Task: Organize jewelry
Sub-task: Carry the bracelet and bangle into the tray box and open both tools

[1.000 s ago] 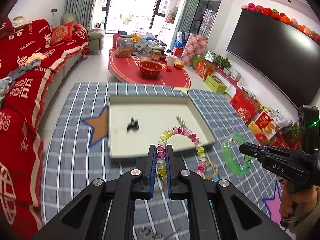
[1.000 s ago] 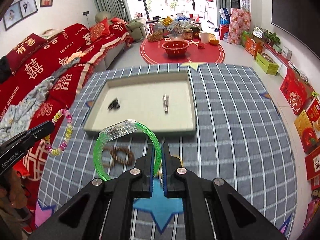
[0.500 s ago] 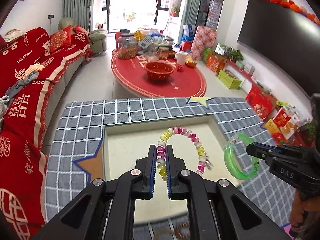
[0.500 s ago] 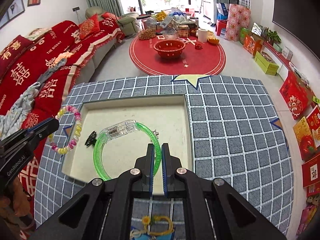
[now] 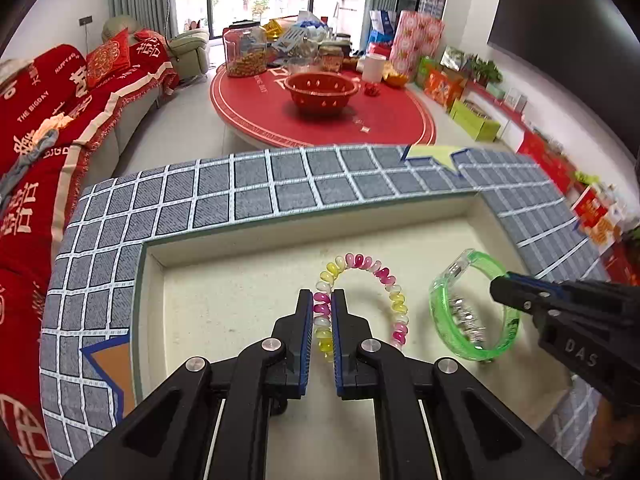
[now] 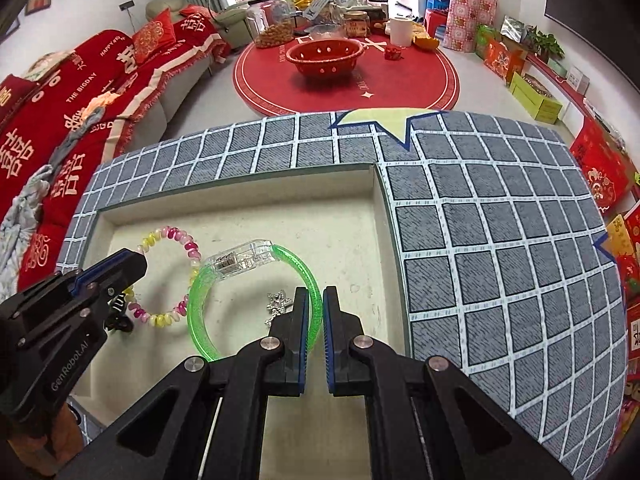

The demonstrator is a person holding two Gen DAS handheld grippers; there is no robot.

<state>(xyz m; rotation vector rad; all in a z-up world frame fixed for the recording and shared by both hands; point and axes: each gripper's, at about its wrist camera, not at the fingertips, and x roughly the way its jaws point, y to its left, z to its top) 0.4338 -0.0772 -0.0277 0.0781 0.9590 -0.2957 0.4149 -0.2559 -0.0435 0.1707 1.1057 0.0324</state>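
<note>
While both bracelets hang over the tray, nothing is released yet.
Left hand-held gripper (image 5: 322, 320): clamped on the beaded bracelet (image 5: 384, 276).
Right hand-held gripper (image 6: 322, 312): clamped on the green bangle (image 6: 200, 300).
Tray (image 6: 240, 194): on the checked worktop (image 6: 500, 240); holds a silver piece (image 6: 276, 304) and a dark piece (image 6: 118, 320).
Remaining: lowering and release; other jewelry cannot be judged.

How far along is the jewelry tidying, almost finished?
Partly. A silver clip and a small black piece already lie in the tray. In hand: the left tool grips the beaded bracelet and the right tool the green bangle, both over the tray, unreleased. Other leftovers aren't visible.
</note>
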